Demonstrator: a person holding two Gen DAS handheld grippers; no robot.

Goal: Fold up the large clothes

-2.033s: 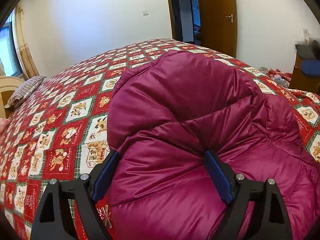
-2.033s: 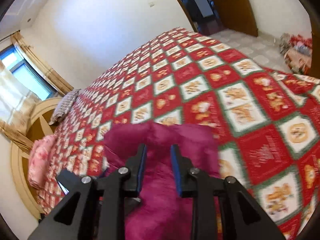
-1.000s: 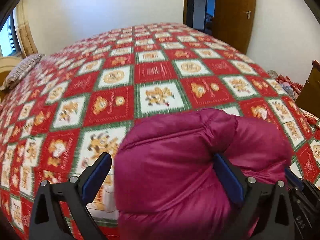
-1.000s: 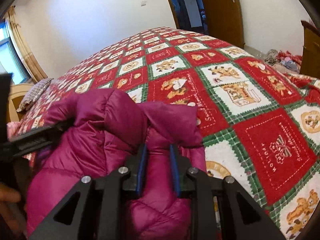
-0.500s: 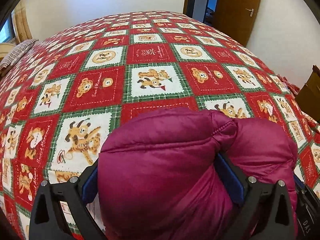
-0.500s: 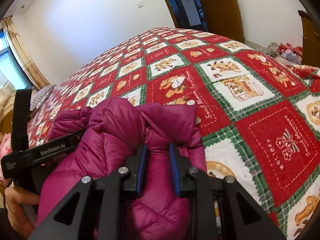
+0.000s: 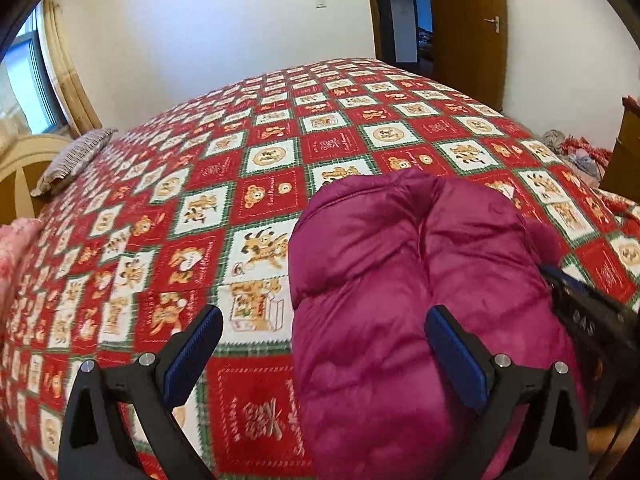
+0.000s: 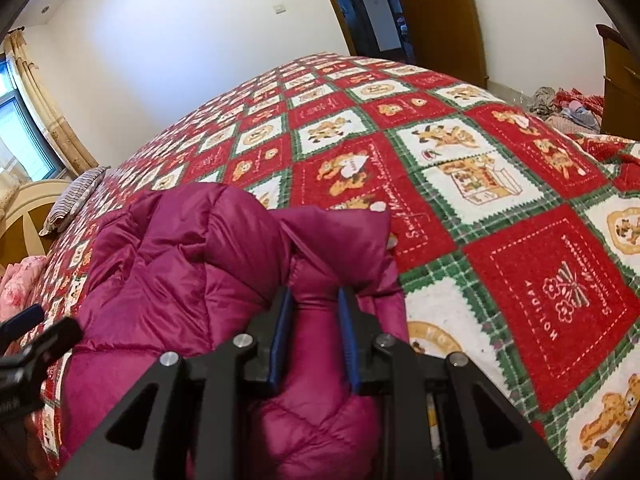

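Note:
A puffy magenta down jacket (image 7: 404, 264) lies bunched on the red, green and white patchwork bedspread (image 7: 280, 152). My left gripper (image 7: 324, 316) is open wide. Its right finger (image 7: 456, 356) rests against the top of the jacket, while its left finger (image 7: 192, 352) hangs over bare bedspread. Nothing is pinched between them. My right gripper (image 8: 314, 294) is shut on a thick fold of the jacket (image 8: 192, 264) at its right end. In the left wrist view the right gripper's black body (image 7: 580, 312) shows at the right edge.
A striped pillow (image 7: 72, 160) and a cream headboard (image 7: 24, 160) sit at the far left of the bed, with pink fabric (image 8: 16, 280) below them. A brown door (image 7: 464, 32) stands behind. Loose clothes (image 8: 564, 108) lie on the floor by a wooden cabinet (image 8: 624, 88).
My left gripper has drawn back and to the left. The jacket no longer bulges between both its fingers and now sits on its right side. The right gripper keeps its grip, unmoved.

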